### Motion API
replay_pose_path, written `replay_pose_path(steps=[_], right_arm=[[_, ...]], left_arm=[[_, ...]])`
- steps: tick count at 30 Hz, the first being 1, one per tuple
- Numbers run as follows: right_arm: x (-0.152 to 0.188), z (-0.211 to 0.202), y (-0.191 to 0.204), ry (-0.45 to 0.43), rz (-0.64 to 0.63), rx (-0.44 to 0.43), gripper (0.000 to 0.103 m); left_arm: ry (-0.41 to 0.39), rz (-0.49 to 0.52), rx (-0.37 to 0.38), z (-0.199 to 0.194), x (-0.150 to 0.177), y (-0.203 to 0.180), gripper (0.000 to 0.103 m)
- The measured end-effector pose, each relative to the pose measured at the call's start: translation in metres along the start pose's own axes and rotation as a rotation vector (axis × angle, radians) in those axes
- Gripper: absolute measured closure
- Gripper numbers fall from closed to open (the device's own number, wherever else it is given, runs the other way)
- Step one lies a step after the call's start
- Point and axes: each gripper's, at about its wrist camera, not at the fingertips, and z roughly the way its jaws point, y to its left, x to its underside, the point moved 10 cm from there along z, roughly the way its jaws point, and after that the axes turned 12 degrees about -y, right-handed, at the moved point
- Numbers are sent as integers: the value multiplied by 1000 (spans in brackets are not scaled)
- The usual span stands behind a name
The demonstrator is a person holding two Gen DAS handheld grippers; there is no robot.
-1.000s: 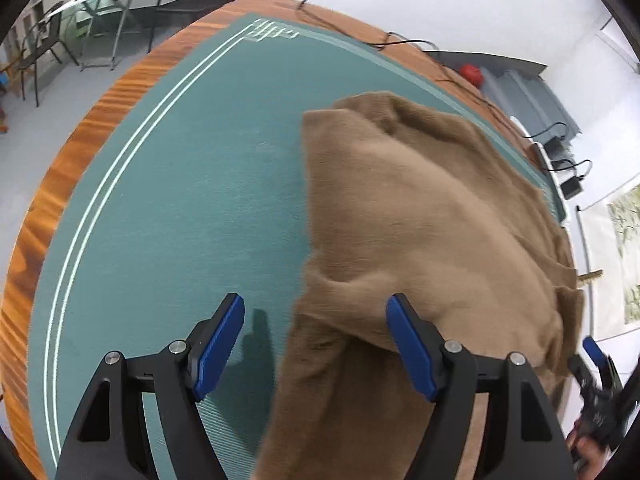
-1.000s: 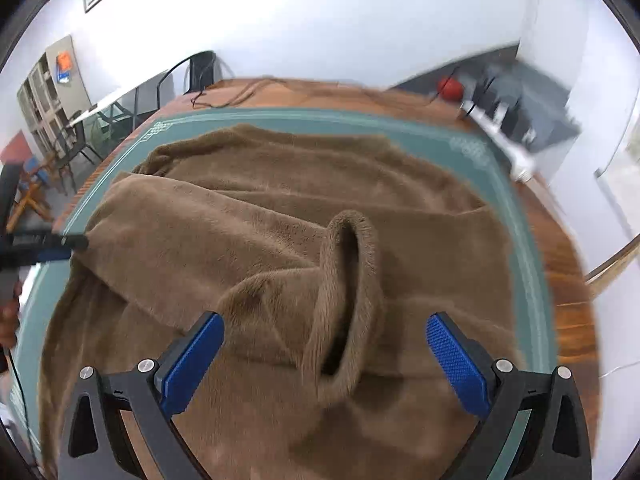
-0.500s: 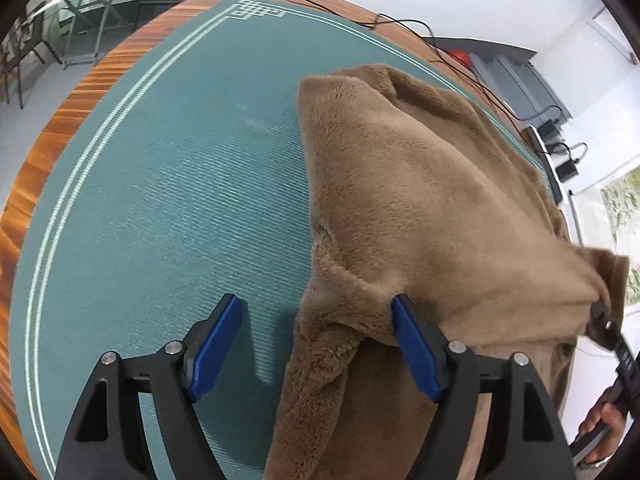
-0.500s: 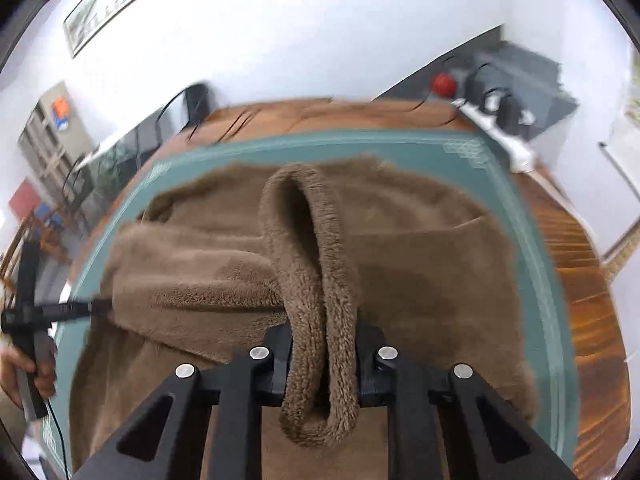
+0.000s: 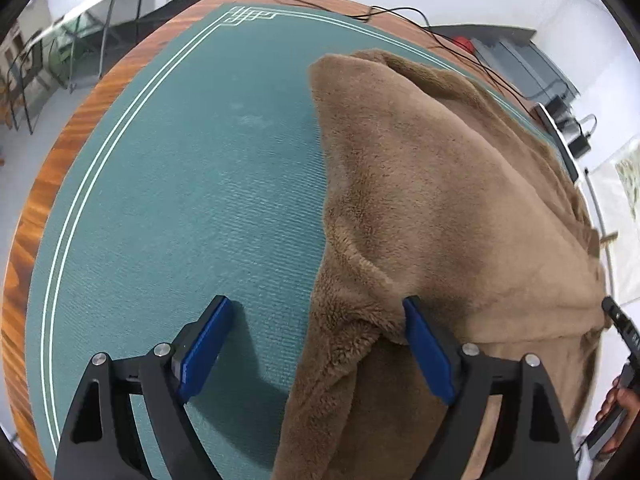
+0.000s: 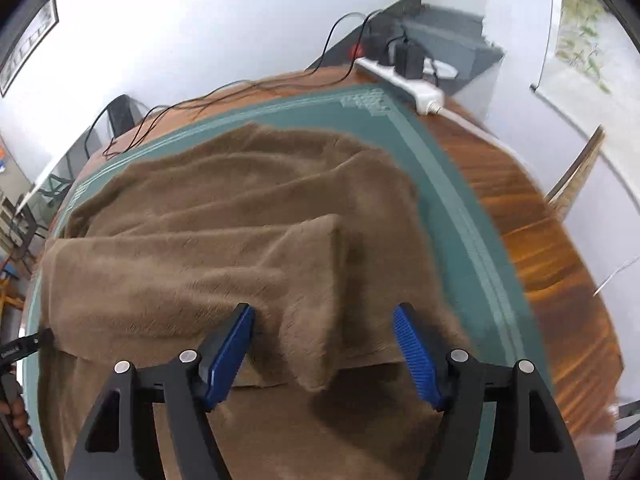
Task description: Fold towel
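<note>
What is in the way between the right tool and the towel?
Nothing visible. The right tool hangs right over the towel, its jaws opening around a folded edge with no pad pressing on it. The mat beside it is bare.

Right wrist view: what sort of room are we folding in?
Probably an office or workroom rather than a home laundry. A wooden table with a green mat holds the brown towel, and a loaded power strip trails cables.
</note>
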Motion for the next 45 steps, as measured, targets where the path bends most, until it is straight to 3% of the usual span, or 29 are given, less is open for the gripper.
replay_pose_path(steps=[5,8,12,15,18,22,31,34,39,45], right_arm=[[-19,-12,26,-81,-94,-75,30],[-6,2,48,-36,-126,-137,30],[16,21,68,38,-163,-199,30],[29,40,67,99,-181,-187,29],[33,45,66,108,-201,-189,27],[37,46,69,82,-238,-168,23],[31,25,72,101,-246,-154,20],[44,-4,79,96,-260,-211,20],[103,-36,86,191,-307,-271,20],[141,-46,81,208,-367,-259,18]], left_arm=[[-108,-42,-12,-26,-32,-5,14],[-130,-12,53,-28,-48,-32,14],[-106,104,66,-5,-53,-61,14],[-65,153,23,21,-49,-62,14],[-32,132,19,43,-45,-58,14],[-29,122,18,58,-42,-48,3],[-47,137,13,25,-43,-48,2],[-53,151,70,0,-31,-54,2],[38,234,105,-19,25,-66,2],[112,278,46,-5,85,-62,2]])
